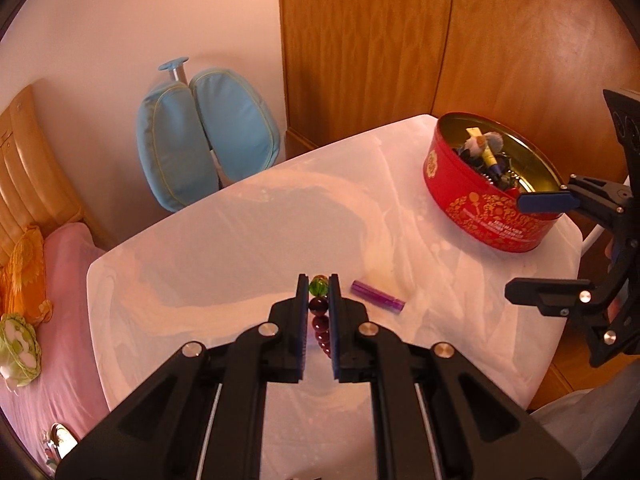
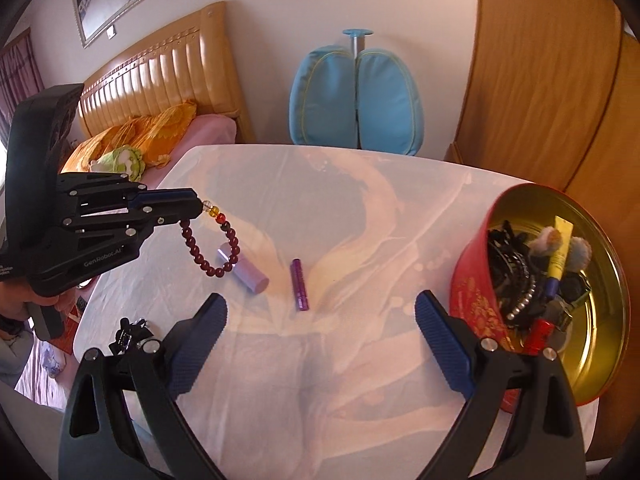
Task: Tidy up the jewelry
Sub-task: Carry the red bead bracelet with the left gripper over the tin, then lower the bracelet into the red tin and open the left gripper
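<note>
Our left hand-held gripper (image 2: pixel 200 202) pinches the bead bracelet (image 2: pixel 212 248) above the table (image 2: pixel 360 360); the right hand-held gripper (image 2: pixel 320 344) is spread. Next we carry it to the red tin (image 2: pixel 472 312) at three o'clock.

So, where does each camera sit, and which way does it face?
Left wrist: sits on the left gripper, faces down over the table toward the chair and wardrobe; shows its own fingers shut on the bracelet, and the right gripper at the right edge.
Right wrist: sits on the right gripper, faces over the table toward the bed; shows its own open fingers, and the left gripper holding the bracelet.
Shared: table, bracelet, tin, purple tube, chair.
</note>
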A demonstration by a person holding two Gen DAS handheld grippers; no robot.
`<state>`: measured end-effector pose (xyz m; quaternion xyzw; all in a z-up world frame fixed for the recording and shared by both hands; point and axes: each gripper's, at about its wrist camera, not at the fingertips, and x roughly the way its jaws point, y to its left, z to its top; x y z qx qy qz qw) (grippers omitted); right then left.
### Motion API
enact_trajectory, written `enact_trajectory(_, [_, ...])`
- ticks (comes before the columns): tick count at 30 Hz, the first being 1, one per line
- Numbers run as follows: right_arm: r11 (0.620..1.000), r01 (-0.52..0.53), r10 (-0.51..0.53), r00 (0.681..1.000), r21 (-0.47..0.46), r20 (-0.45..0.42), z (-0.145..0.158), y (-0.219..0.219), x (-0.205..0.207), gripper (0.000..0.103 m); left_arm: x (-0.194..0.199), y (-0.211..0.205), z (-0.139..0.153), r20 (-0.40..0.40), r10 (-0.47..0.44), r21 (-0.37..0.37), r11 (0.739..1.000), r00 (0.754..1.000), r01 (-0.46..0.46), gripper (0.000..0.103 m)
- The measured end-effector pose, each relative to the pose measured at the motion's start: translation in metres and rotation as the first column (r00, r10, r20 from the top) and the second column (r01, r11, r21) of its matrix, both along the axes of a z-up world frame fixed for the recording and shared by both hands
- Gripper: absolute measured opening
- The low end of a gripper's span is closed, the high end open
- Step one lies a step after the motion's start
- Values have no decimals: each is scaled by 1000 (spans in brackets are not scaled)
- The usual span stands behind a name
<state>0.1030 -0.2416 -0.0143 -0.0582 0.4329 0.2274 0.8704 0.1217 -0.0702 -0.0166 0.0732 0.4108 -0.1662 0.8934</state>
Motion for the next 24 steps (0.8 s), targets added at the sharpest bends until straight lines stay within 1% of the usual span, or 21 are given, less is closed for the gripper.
enact_trajectory(6, [995,96,-97,995,27,23,9,-58,1,96,12,-55,20,23,-83,-6,997,996,83,10])
enact_trajectory(11, [983,184,-185,982,30,43,12,-108,3,96,25,-101,36,47,-165,-9,986,985,165,10])
enact_trajectory(16, [949,310,-313,948,61,50,16,-168,8,96,40,-151,50,76,-259,9,966,963,259,10])
enact_trajectory(20, [922,381,-384,922,69,37,12,-204,12,96,52,-191,57,87,-328,14,944,941,328,10])
enact_trajectory(22, [911,406,-409,912,67,27,7,-218,12,96,58,-212,56,83,-363,14,931,928,364,10])
enact_trajectory(24, [903,424,-426,905,67,10,2,-230,13,96,65,-231,47,53,-395,6,918,917,396,10])
